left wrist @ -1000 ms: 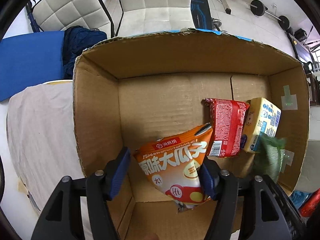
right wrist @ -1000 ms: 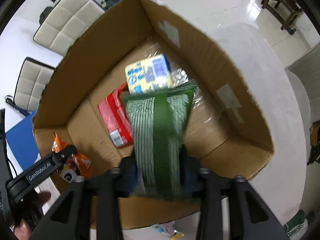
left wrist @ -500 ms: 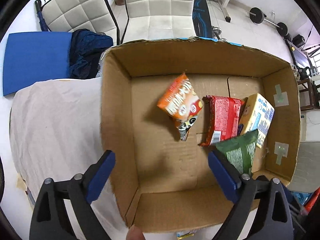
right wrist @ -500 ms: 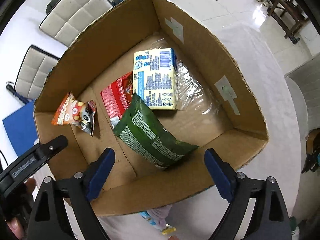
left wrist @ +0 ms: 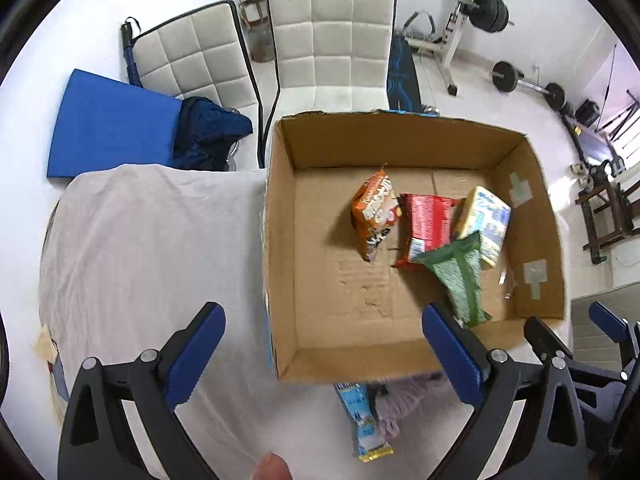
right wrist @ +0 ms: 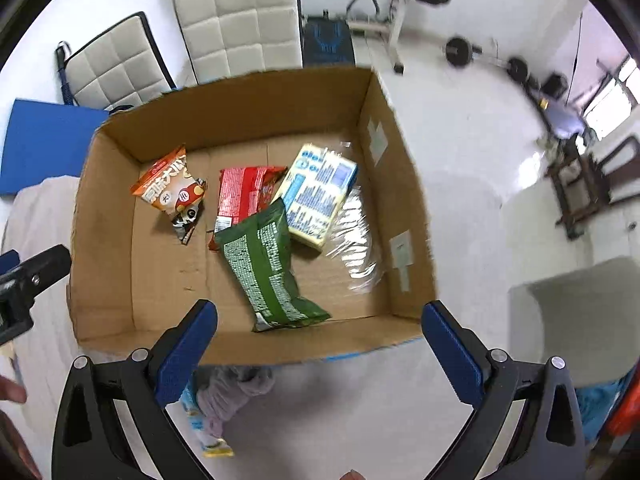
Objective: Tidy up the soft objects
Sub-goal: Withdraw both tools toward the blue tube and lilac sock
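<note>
A cardboard box [left wrist: 280, 240] [right wrist: 412, 208] stands on a cloth-covered table. Inside lie an orange snack bag [left wrist: 374, 208] [right wrist: 170, 194], a red packet [left wrist: 428, 224] [right wrist: 244, 196], a yellow-blue pack [left wrist: 486, 216] [right wrist: 318, 196] and a green bag [left wrist: 460, 280] [right wrist: 268, 264]. My left gripper [left wrist: 324, 352] is open and empty above the box's near left edge. My right gripper [right wrist: 320, 344] is open and empty above the box's near edge. In front of the box lie a purple-grey soft item [left wrist: 396, 404] [right wrist: 232, 392] and a blue-white packet [left wrist: 362, 420] [right wrist: 200, 424].
The white tablecloth [left wrist: 152, 260] spreads left of the box. Two white padded chairs [left wrist: 332, 40] [right wrist: 240, 20] and a blue mat [left wrist: 108, 124] are behind the table. Gym weights [left wrist: 488, 8] stand at the back. Clear plastic wrap [right wrist: 352, 240] lies in the box.
My left gripper let go of the orange bag and my right let go of the green bag; both now lie in the box. Both grippers opened and pulled back and up.
</note>
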Demonstrator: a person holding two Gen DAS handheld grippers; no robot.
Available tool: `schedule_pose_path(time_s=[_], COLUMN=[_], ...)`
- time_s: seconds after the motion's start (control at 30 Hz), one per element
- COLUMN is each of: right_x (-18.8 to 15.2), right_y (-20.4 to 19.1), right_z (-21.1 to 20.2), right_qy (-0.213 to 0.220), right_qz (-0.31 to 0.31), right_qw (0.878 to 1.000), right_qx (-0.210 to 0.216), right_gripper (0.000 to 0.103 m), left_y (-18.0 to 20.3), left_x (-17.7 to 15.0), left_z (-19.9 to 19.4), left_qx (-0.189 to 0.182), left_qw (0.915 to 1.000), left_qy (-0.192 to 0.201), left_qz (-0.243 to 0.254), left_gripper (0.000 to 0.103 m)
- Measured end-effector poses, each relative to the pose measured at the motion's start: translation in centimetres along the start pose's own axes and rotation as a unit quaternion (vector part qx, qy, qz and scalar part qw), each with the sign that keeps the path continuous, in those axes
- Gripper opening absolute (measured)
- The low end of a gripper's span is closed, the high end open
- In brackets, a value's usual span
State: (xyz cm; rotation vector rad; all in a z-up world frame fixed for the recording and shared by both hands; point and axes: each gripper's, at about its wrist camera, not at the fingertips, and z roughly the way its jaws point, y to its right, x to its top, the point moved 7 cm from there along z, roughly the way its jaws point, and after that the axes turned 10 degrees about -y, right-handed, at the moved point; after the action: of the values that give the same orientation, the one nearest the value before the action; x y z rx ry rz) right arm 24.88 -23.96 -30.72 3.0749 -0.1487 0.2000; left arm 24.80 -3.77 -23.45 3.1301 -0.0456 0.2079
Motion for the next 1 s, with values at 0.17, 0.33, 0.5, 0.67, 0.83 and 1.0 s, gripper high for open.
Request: schedule_pose_path(time_s=[0.17,0.33,0.5,0.67,0.83,1.0], right_x=[-1.4,-3.0,-4.1,-5.1,-6.1,-8.4], right_y=[-0.1,-0.3,-0.1,0.4,0.9,0.5], right_z=[-3.3,-6.5,-9.3,-11.0,-10.3,-4.6], right_qy=[0.029,0.051,0.075,0.083,0.067,-0.015], right_qz=[-0.005,-0.005,-0.012,-0.011,-0.005,0.011], right_qw=[1.0,0.999,0.997,0.996,0.997,0.995], right_qx=[0.003,0.014,0.01,0.023,0.045,0.094], right_gripper=[0.103,0.103,0.103,0.103,0.103,0.103], left_y=[0.5,0.7,0.7,0.9,0.0,-2.1], left_x=[-2.2,-4.0,-5.5,-6.5,-7.9,-10.8], left_z=[-2.2,-4.4,-6.2,-7.7,-7.2,-2.3], left_qx=[0.002,0.001,-0.001,0.002,0.014,0.041], left_qw=[0.9999,0.9994,0.9986,0.9979,0.9972,0.9963], left_qy=[0.016,0.033,0.051,0.063,0.061,0.014], left_qz=[0.0,-0.007,-0.012,-0.017,-0.041,-0.074], left_gripper=[0.101,0.101,0.101,0.101,0.101,0.101])
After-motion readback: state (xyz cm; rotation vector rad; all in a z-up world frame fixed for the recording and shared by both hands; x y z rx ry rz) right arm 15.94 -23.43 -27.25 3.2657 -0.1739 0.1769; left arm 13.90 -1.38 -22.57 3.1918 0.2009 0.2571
